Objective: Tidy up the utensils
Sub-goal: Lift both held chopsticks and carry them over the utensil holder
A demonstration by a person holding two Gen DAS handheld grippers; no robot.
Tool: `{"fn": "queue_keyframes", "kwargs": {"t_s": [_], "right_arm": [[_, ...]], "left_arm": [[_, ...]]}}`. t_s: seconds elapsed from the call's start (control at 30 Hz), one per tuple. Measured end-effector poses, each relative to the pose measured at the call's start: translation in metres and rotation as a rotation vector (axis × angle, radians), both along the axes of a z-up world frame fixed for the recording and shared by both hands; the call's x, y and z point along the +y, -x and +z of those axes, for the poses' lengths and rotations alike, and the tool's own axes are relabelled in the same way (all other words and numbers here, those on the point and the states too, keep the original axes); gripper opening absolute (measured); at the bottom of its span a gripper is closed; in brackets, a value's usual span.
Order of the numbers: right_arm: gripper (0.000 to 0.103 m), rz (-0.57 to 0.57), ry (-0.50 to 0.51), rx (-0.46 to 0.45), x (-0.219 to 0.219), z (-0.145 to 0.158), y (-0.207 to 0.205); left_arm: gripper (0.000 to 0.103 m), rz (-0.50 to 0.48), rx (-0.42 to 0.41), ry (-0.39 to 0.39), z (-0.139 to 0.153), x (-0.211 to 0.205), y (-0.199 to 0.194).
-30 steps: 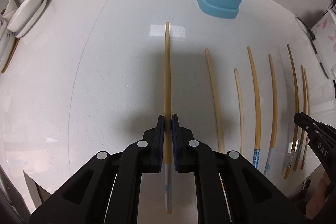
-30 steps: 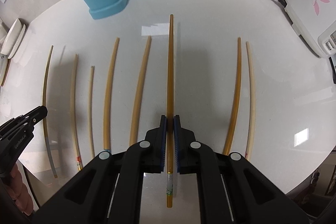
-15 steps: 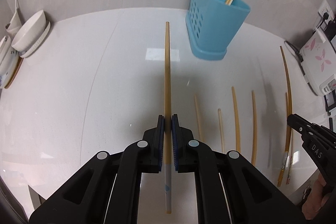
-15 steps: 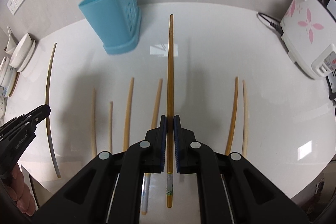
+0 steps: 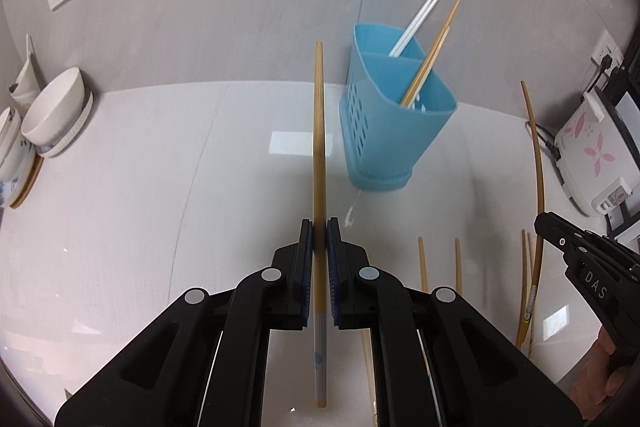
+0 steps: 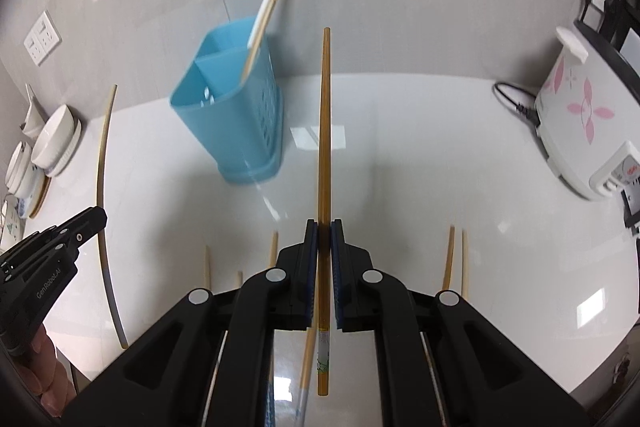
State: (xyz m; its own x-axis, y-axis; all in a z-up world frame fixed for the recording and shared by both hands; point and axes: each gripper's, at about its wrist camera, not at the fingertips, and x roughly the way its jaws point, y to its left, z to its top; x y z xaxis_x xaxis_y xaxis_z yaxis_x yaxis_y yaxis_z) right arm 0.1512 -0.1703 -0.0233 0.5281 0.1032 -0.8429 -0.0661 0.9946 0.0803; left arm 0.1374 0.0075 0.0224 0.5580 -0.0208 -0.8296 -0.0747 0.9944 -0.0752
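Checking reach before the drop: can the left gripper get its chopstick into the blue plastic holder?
Probably yes: the left gripper, shut on its bamboo chopstick, faces the blue holder with nothing between.

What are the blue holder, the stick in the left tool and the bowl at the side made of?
The blue holder looks like moulded plastic: even colour, thin walls, punched holes, a soft sheen. The chopstick gripped by the left tool looks like bamboo or wood, tan and matte, with a pale patterned handle end, perhaps painted. The white bowl looks like glazed ceramic, smooth and slightly shiny.
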Motion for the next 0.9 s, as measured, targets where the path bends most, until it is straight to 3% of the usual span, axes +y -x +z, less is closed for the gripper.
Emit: {"fn": "queue_keyframes", "kwargs": {"t_s": [0.33, 0.9], "right_arm": [[0.006, 0.001, -0.058, -0.117, 0.000, 0.029, -0.024], [0.006, 0.011, -0.089, -0.216, 0.009, 0.052, -0.064]], "left_arm": [[0.007, -0.003, -0.115, 0.046, 0.034, 0.003, -0.028], [0.007, -0.032, -0.307, 0.140, 0.084, 0.004, -0.077]]}}
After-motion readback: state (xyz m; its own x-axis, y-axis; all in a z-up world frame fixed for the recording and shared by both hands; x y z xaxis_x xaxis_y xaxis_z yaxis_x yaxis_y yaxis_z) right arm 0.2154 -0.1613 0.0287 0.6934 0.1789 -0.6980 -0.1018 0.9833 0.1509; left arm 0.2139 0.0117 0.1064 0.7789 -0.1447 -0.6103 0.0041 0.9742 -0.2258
